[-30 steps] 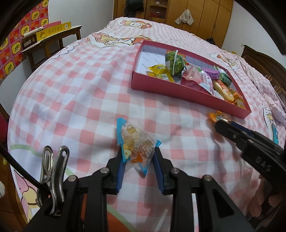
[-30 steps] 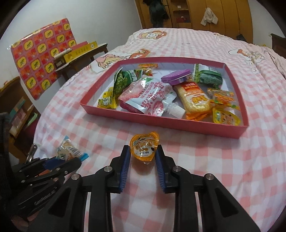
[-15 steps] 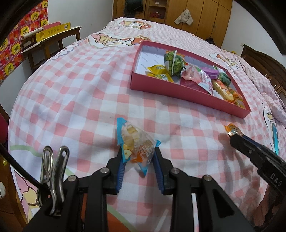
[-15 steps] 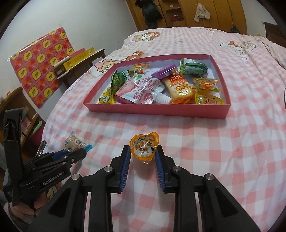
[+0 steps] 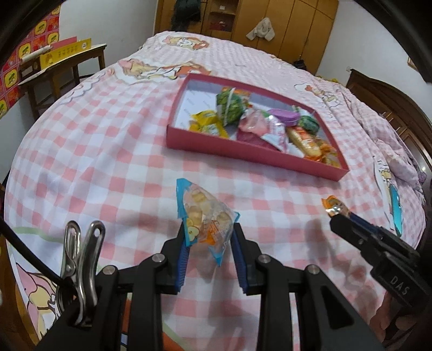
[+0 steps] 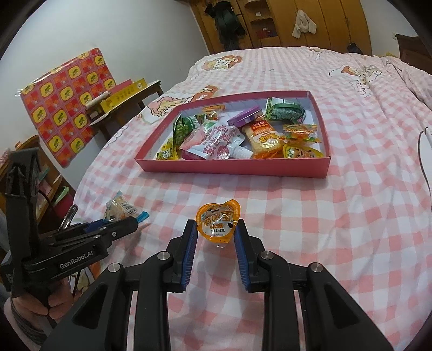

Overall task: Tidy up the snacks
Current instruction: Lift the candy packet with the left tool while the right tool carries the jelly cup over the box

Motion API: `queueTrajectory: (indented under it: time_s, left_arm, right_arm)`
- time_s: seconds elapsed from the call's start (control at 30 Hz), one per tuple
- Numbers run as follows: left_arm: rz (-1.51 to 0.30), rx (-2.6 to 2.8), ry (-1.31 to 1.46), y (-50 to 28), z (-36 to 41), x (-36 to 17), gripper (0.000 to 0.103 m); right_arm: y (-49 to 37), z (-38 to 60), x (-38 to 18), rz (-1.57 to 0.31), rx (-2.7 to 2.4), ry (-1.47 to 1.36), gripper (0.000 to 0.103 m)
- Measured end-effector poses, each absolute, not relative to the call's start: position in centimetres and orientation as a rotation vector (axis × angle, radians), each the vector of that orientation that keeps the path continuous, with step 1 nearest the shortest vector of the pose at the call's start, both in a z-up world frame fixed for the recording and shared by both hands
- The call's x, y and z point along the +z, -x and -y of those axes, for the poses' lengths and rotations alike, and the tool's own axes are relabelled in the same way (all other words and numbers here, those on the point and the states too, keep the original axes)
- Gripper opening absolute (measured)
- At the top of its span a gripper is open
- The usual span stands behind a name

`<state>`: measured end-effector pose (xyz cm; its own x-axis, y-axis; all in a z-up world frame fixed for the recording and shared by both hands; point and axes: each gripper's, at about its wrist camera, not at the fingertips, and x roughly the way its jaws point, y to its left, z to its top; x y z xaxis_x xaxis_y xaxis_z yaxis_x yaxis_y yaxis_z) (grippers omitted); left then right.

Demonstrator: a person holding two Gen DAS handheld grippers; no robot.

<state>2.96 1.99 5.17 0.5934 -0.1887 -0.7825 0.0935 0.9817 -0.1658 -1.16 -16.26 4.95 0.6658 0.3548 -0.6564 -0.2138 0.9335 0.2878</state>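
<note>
My left gripper (image 5: pixel 209 237) is shut on a clear blue-edged snack bag (image 5: pixel 205 216) and holds it over the checked bedspread. My right gripper (image 6: pixel 216 235) is shut on an orange jelly cup (image 6: pixel 218 221); the cup also shows in the left wrist view (image 5: pixel 333 206). The pink tray (image 6: pixel 232 168) lies farther ahead on the bed, holding several snacks; it shows in the left wrist view too (image 5: pixel 243 151). The left gripper and its bag (image 6: pixel 121 208) appear at the left of the right wrist view.
A wooden side table (image 5: pixel 56 67) with yellow boxes stands left of the bed. Wooden wardrobes (image 5: pixel 243 24) line the far wall. A dark headboard (image 5: pixel 391 108) is on the right. A metal clip (image 5: pixel 81 259) hangs on my left gripper.
My right gripper has pulled back from the tray with the jelly cup and lifted it. The left gripper has risen a little with the bag, holding its grip.
</note>
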Motion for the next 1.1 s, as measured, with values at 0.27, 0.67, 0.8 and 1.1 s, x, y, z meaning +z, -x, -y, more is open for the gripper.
queueTrajectory:
  time_s: [0.27, 0.67, 0.8, 1.1]
  left_arm:
    - [-0.899, -0.205, 0.115, -2.9, -1.1, 6.5, 0.031]
    - [-0.856, -0.263, 0.085, -4.7, 0.6, 8.7, 0.031]
    - [-0.827, -0.282, 0.063, -5.6, 1.2, 9.6, 0.031]
    - [-0.804, -0.278, 0.053, -8.8, 1.4, 10.5, 0.031]
  right_arm:
    - [1.4, 16.6, 5.9, -0.753, 0.316, -0.187, 0.029]
    - [0.6, 17.0, 7.5, -0.721, 0.291, -0.150, 0.029]
    - [0.0, 17.3, 8.1, -0.712, 0.283, -0.141, 0.029]
    - [-2.3, 17.0, 9.6, -0.686, 0.284, -0.092, 0.029]
